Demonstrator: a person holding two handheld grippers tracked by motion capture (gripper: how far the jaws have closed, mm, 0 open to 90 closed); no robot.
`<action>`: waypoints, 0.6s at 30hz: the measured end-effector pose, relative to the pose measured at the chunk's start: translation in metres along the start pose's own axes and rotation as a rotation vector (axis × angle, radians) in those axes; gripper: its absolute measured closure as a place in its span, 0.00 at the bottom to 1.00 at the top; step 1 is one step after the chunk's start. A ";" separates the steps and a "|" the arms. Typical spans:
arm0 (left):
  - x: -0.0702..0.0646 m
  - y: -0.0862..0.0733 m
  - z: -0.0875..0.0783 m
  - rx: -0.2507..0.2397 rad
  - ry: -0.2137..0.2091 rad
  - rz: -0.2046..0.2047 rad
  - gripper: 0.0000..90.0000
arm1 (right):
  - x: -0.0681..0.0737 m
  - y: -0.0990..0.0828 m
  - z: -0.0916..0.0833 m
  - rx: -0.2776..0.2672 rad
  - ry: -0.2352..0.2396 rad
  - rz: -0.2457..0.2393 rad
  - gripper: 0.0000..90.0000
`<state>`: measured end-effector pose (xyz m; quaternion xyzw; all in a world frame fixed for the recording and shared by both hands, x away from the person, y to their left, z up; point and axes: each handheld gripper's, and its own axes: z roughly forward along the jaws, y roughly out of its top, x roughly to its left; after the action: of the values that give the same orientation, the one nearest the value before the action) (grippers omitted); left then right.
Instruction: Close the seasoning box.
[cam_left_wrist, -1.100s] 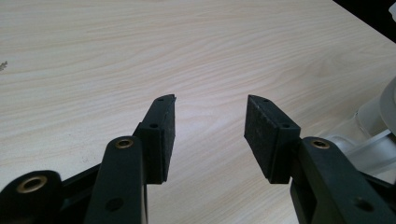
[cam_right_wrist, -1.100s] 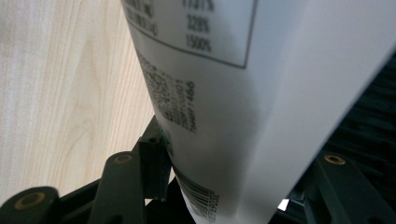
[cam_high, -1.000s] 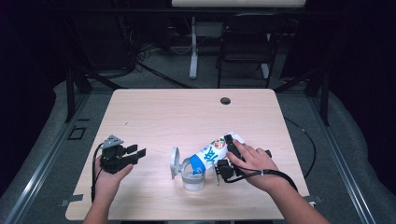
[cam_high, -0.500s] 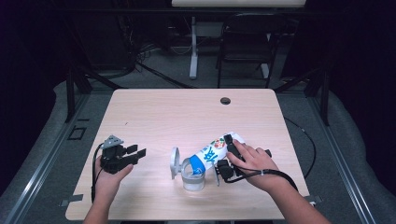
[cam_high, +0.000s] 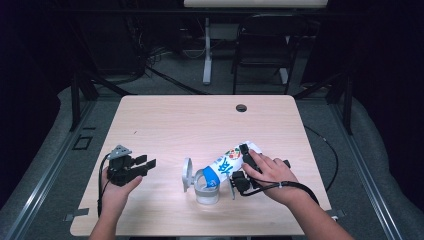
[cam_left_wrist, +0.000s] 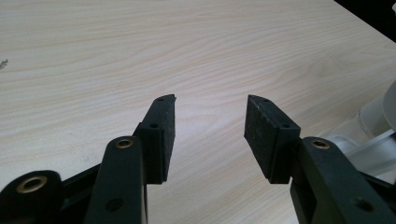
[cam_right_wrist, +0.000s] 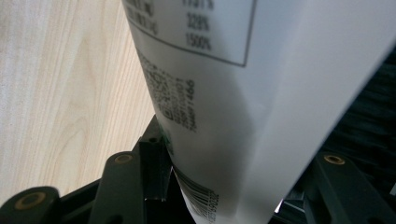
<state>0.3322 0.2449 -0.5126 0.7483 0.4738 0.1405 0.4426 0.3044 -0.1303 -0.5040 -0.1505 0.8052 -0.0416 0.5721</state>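
A white packet with a blue and multicoloured label lies tilted, its lower end over a clear plastic cup whose round lid stands open at the cup's left. My right gripper is shut on the packet's upper end. In the right gripper view the packet shows printed text and a barcode between the jaws of my right gripper. My left gripper rests at the table's left, open and holding nothing. In the left gripper view its pads stand apart over bare wood, with the clear cup at the right edge.
The wooden table has a small black round hole near its far edge. A cable trails off the right side. A dark chair and a white stand are on the floor beyond the table.
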 end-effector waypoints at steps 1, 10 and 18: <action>0.000 0.000 0.000 -0.002 0.001 -0.001 0.60 | 0.000 0.000 0.000 -0.005 0.001 0.002 0.53; 0.000 0.000 0.000 -0.002 0.000 -0.002 0.60 | 0.000 0.000 0.000 0.004 -0.002 -0.006 0.53; 0.000 0.000 0.000 -0.001 0.000 0.000 0.60 | 0.000 0.000 -0.001 0.002 -0.006 -0.012 0.53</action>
<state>0.3321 0.2452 -0.5121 0.7479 0.4738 0.1407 0.4432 0.3039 -0.1299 -0.5036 -0.1550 0.8025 -0.0454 0.5744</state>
